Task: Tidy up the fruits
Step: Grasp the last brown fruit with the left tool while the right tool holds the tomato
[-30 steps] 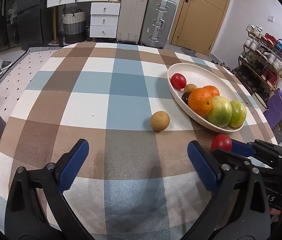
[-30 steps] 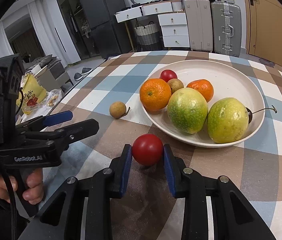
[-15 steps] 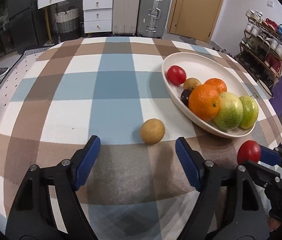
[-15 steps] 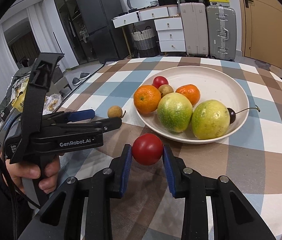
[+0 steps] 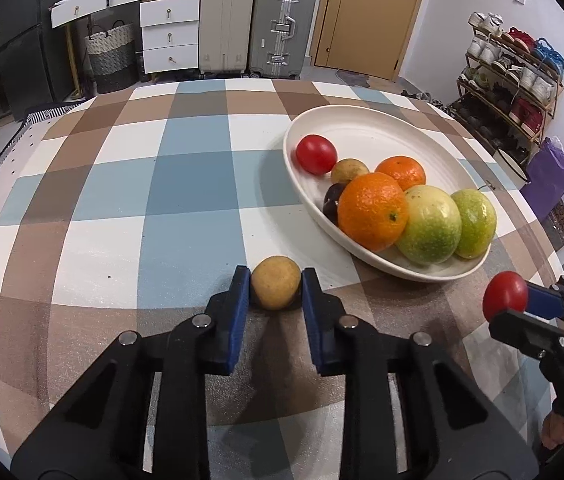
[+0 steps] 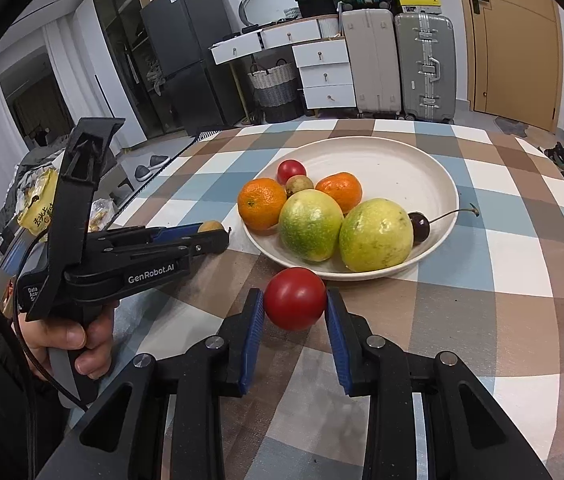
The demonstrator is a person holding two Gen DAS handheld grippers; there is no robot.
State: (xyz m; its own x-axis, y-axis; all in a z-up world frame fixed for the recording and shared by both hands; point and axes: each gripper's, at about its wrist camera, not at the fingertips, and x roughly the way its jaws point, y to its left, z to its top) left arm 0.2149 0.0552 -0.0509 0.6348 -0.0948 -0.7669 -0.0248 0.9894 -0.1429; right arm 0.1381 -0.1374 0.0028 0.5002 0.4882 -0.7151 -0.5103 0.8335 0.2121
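Note:
My left gripper [image 5: 275, 284] is shut on a small tan round fruit [image 5: 276, 282] that rests on the checked tablecloth, left of the white bowl [image 5: 361, 128]. My right gripper [image 6: 294, 312] is shut on a red tomato [image 6: 294, 298] held above the cloth in front of the bowl [image 6: 421, 168]. The tomato also shows at the right of the left wrist view [image 5: 505, 295]. The bowl holds a red tomato [image 5: 316, 154], two oranges, two green-yellow fruits, a small brown fruit and a dark cherry [image 6: 417, 226].
The left gripper's body [image 6: 122, 256] and the hand holding it fill the left of the right wrist view. Behind the table stand suitcases [image 5: 254, 24], white drawers and a door. A shoe rack [image 5: 509, 76] is at the right.
My left gripper moved forward to the tan fruit and closed on it. My right gripper lifted the tomato and drew back a little from the bowl.

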